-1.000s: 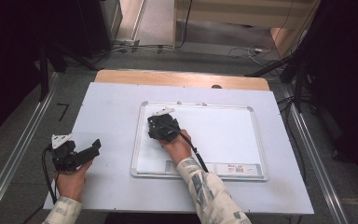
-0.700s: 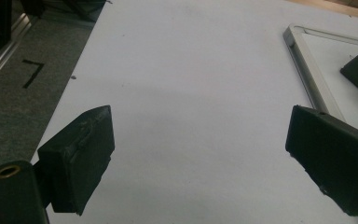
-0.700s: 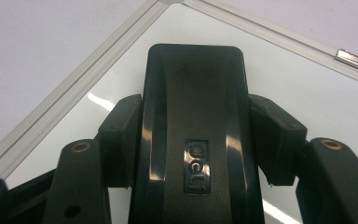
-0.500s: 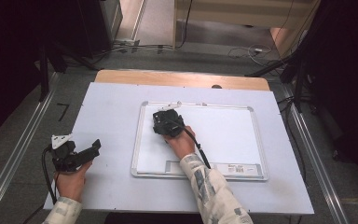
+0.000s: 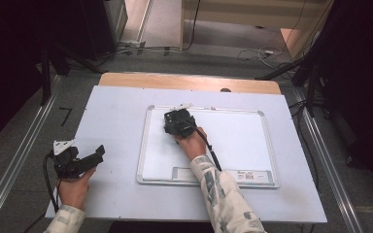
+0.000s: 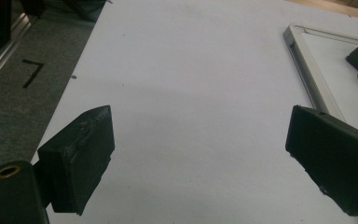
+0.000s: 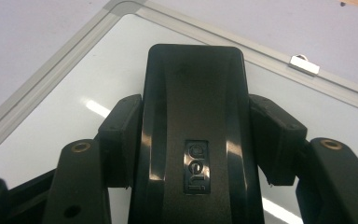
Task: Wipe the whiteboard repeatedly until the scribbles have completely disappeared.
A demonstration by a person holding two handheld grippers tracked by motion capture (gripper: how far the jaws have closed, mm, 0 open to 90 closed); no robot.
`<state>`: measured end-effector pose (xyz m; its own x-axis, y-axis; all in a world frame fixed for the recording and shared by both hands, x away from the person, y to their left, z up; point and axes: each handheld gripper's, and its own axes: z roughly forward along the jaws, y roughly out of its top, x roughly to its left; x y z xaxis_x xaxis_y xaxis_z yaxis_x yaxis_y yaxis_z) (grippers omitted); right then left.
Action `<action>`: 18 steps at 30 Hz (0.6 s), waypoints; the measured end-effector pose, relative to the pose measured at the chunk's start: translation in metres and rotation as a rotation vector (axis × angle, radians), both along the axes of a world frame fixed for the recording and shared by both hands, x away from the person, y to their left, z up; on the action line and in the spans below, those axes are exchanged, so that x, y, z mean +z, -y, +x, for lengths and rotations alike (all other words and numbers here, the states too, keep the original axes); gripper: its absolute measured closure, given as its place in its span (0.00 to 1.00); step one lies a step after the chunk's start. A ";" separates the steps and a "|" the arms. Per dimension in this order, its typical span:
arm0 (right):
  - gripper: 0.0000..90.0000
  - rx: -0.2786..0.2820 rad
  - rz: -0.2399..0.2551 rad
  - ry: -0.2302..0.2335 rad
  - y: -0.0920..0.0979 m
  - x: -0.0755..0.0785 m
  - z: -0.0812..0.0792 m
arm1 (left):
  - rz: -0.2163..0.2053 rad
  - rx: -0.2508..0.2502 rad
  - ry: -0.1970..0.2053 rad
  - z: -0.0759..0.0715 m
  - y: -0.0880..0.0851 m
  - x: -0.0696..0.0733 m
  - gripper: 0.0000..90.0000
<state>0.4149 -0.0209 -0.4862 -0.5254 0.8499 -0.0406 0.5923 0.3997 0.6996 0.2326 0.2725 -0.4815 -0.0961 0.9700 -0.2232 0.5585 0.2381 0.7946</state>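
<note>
Nearest the person, the left gripper rests on the pale table cover, well to the left of the whiteboard and apart from its frame; in the left gripper view its jaws stand wide apart with nothing but bare cover between them, and the whiteboard's metal edge shows off to one side. Farther in, on the whiteboard itself, the right gripper sits near the board's upper left corner, its jaws clamped on a black board eraser that bears a moulded brand mark; in the right gripper view the two pads press the eraser's flanks and the eraser lies flat against the white surface, just inside the corner of the frame, with a small metal hanger clip on the top rail beyond it. The board looks clean as far as the pictures tell, with only a printed label along its lower rail. The step in hand appears to be wiping the whiteboard with the eraser. The next move probably calls for keeping the grip firm and the eraser flat while sweeping it across the board towards the unwiped right side, without riding up onto the frame.
</note>
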 end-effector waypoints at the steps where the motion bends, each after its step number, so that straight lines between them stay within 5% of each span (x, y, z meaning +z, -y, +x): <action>1: 0.42 -0.007 -0.001 -0.001 0.001 0.000 0.002 | 0.000 -0.001 0.000 0.000 0.000 0.000 0.09; 18: 0.42 -0.036 -0.026 0.013 -0.005 0.001 0.015 | 0.002 -0.006 0.004 0.002 0.003 0.001 0.09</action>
